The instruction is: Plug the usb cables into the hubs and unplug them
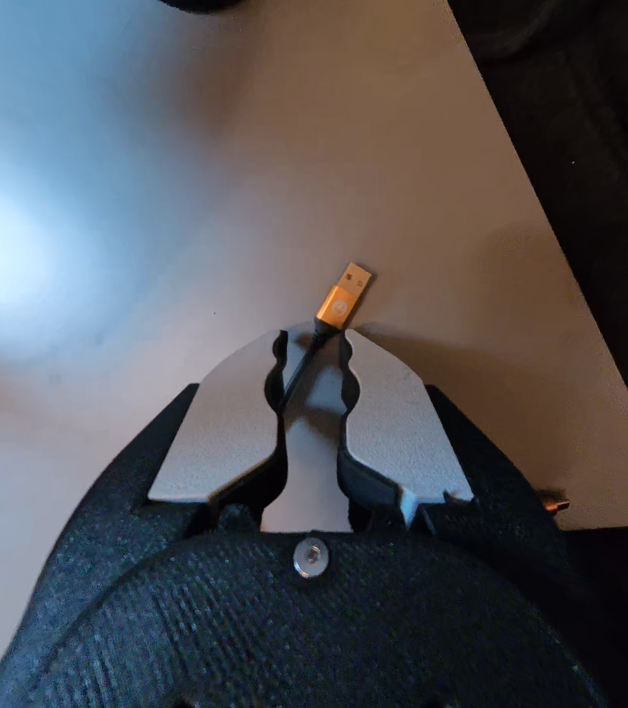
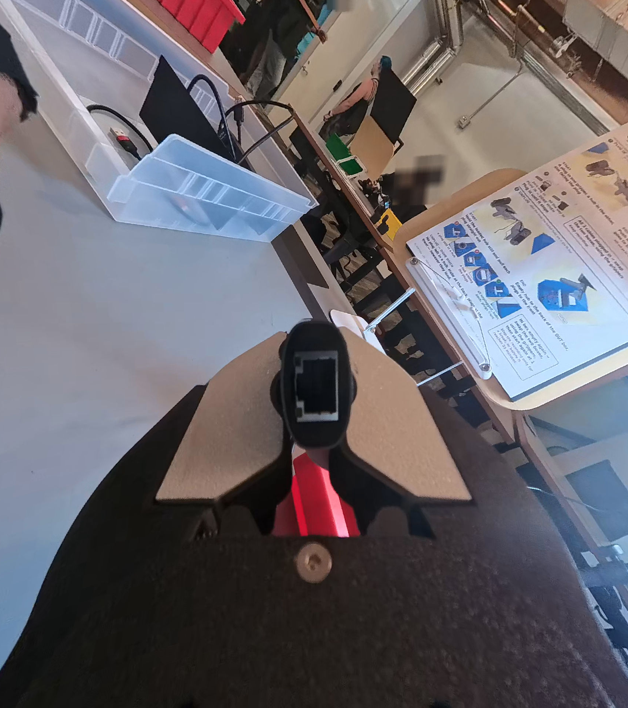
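USB cable [image 1: 306, 366] is pinched behind its gold plug [image 1: 343, 297] by left fingers [image 1: 377, 383], tip left free for insertion; hub [image 2: 315, 387] is clamped between right fingers [image 2: 381, 413], lower centre.

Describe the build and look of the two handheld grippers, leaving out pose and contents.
The left gripper has two flat, pale grey angular finger plates with wavy black inner edges, on a rough black textured body with one silver screw. The right gripper matches: tan-grey plates, black body, one screw.
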Action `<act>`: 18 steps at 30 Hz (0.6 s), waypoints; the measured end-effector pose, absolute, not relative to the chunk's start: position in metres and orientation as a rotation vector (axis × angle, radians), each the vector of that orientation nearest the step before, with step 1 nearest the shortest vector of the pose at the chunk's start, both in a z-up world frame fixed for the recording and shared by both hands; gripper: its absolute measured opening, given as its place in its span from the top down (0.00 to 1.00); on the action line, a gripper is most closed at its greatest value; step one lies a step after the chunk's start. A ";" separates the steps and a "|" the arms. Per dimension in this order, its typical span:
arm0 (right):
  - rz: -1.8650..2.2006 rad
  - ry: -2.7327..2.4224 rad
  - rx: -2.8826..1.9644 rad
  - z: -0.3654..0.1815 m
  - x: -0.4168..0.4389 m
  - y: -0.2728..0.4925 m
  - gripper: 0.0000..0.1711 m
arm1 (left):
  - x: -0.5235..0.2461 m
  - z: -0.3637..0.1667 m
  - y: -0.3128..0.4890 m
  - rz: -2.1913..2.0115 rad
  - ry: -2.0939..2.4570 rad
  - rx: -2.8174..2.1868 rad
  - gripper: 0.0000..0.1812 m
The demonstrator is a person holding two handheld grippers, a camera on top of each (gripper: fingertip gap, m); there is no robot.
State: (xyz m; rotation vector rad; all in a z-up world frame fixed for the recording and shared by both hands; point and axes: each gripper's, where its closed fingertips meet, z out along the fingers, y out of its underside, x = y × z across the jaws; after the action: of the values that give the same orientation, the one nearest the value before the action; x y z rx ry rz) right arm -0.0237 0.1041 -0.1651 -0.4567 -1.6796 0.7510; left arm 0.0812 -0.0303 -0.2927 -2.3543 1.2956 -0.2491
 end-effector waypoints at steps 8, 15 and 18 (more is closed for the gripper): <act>0.867 -1.633 -0.453 -0.151 -0.017 0.103 0.89 | 0.023 -0.260 -0.002 0.066 0.923 -2.357 0.96; 0.938 -1.586 -0.433 -0.142 -0.012 0.099 0.89 | -0.020 -0.169 0.005 0.132 0.530 -2.072 0.96; 0.925 -1.595 -0.435 -0.145 -0.014 0.097 0.89 | -0.021 -0.141 0.005 0.066 0.430 -1.909 0.96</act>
State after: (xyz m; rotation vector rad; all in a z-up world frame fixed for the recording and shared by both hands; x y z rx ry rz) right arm -0.0140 0.0970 -0.1450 -0.4353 -1.5946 0.9252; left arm -0.0209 0.0054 -0.1410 -1.9088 0.4299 0.0660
